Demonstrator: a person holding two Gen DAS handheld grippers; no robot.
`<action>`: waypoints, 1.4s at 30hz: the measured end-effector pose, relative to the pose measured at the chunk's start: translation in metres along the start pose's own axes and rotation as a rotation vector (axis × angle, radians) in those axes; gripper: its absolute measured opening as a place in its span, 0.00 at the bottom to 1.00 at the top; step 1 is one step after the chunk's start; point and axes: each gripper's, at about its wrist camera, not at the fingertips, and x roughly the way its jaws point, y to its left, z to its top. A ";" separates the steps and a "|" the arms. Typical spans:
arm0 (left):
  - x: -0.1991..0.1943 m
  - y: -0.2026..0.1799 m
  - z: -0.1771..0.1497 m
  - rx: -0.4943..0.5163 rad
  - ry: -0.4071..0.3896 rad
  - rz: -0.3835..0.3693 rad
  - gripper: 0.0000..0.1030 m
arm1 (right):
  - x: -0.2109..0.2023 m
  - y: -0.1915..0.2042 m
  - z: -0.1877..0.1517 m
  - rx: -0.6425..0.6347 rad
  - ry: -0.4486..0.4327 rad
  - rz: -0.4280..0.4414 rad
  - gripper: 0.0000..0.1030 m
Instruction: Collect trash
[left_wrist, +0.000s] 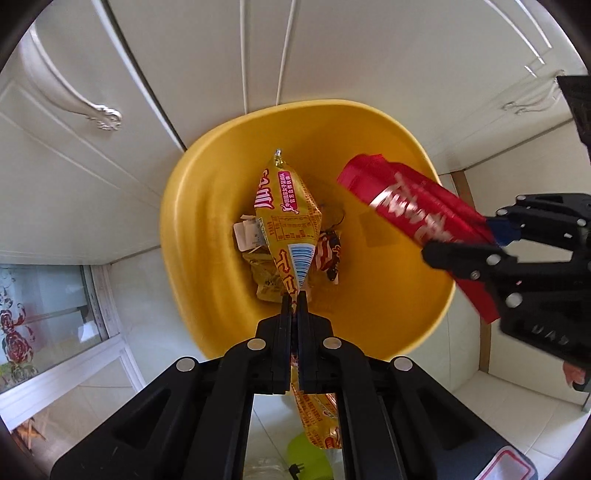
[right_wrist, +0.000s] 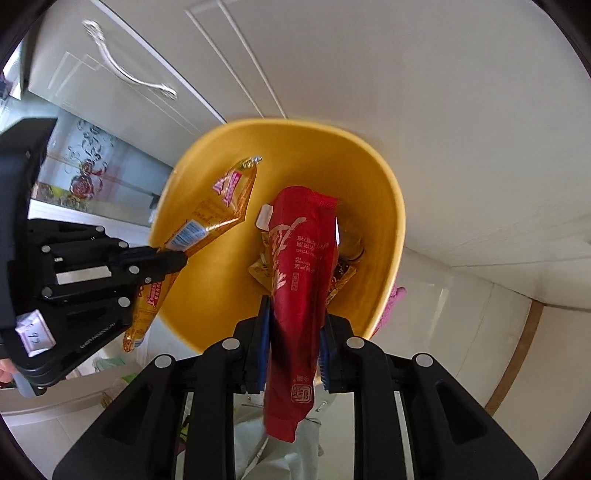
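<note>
Both claws pointed down over a yellow plastic bin (left_wrist: 207, 229) that stood on the pale tiled floor (left_wrist: 517, 387) against white cabinet doors (left_wrist: 92, 177) with curved silver handles.

The left claw (left_wrist: 294, 295) was clamped on a yellow snack wrapper (left_wrist: 286, 218) with red lettering and a barcode. The wrapper was pinched near its lower part, its sealed top hanging into the bin's mouth and its other end trailing back between the claw's arms. In the right wrist view the same wrapper slanted across the bin's left rim.

The right claw (right_wrist: 295, 317), with blue pads on its fingers, was closed on a red snack wrapper (right_wrist: 303, 258) with pale lettering. That wrapper was held around its middle; one end reached over the bin's opening and the other drooped back under the claw. In the left wrist view it crossed the bin's right rim.

At the bottom of the bin lay earlier trash (left_wrist: 258, 254): crumpled wrappers, a white scrap of paper and a red-and-white striped wrapper (left_wrist: 328, 254). The two held wrappers were apart from each other, one on each side of the bin.
</note>
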 end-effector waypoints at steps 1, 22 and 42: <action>0.002 0.001 0.002 -0.002 0.001 -0.001 0.05 | 0.003 -0.001 0.001 -0.001 0.005 0.004 0.23; -0.002 -0.007 -0.003 -0.022 -0.039 0.029 0.47 | 0.006 -0.008 0.014 0.005 -0.057 0.060 0.56; -0.074 0.016 -0.038 -0.385 -0.195 0.209 0.78 | -0.080 0.017 -0.034 0.152 -0.334 -0.257 0.67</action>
